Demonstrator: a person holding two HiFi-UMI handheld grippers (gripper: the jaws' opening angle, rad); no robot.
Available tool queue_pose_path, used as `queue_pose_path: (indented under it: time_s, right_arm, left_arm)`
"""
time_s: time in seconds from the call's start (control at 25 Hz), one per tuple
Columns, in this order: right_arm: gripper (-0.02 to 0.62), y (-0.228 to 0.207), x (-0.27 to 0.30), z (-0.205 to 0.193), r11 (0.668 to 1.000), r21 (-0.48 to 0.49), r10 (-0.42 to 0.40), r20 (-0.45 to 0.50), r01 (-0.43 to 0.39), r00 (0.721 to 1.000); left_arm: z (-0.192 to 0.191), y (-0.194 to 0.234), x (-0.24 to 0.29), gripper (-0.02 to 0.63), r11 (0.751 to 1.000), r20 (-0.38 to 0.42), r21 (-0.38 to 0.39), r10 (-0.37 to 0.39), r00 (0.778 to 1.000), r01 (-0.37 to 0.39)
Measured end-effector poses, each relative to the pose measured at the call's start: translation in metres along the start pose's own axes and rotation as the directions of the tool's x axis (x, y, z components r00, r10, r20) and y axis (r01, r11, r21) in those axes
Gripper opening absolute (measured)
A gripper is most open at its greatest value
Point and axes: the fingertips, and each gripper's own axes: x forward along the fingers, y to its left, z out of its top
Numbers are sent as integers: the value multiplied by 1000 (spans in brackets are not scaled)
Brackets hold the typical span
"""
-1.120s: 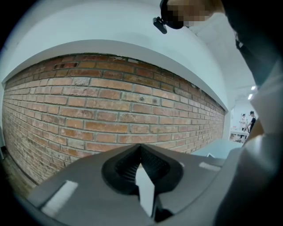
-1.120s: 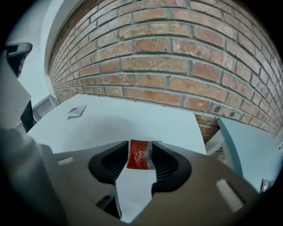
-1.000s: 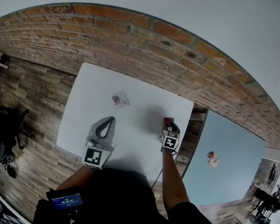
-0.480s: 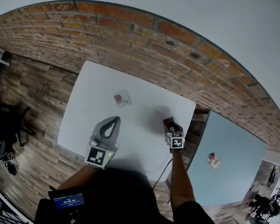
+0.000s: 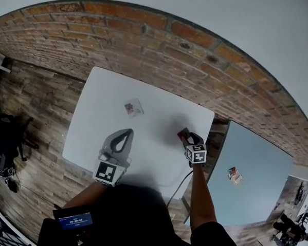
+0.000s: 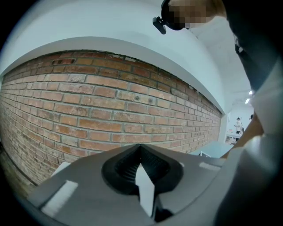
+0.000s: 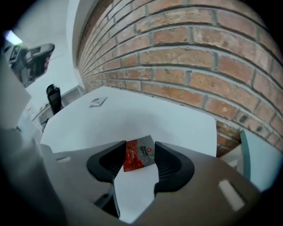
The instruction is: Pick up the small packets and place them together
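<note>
a: where's the red packet [image 7: 138, 155]?

b: low centre of the right gripper view, lying face up on the white table [image 7: 146, 119], right between the two dark pads of the right gripper [image 7: 139, 148]. in the head view it's the small red patch [image 5: 184, 134] right of centre, near the table's right-hand edge

a: is it gripped?

b: the jaws have just been opening and stand wide, one on each side of it. the packet looks flat on the table rather than pinched, though its edges sit so close to the pads that i can't rule out a light touch

a: and the other packets?

b: a second packet [image 5: 133, 107], pale with a red part, lies on the same table up and left of centre in the head view, well apart from the red one. the right gripper view shows it small at upper left. a third packet [image 5: 234, 175] lies on a pale blue table [image 5: 258, 155] at lower right

a: the left gripper [image 5: 123, 138]?

b: in the head view it shows over the white table's lower left part. in its own view the jaws meet at the tips with nothing between them, and they face a brick wall [image 6: 110, 101]. that wall also curves across the top of the head view, with wooden floor [image 5: 34, 100] at the left
</note>
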Motion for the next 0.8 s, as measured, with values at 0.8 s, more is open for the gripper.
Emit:
queue_pose_path:
  time_s: [0.8]
  right_arm:
    - [229,19,16,-9,979,-165,108,-103,-124,989]
  left_arm:
    - [-3,12,-12,0,998,-8,-35,45,999,-45]
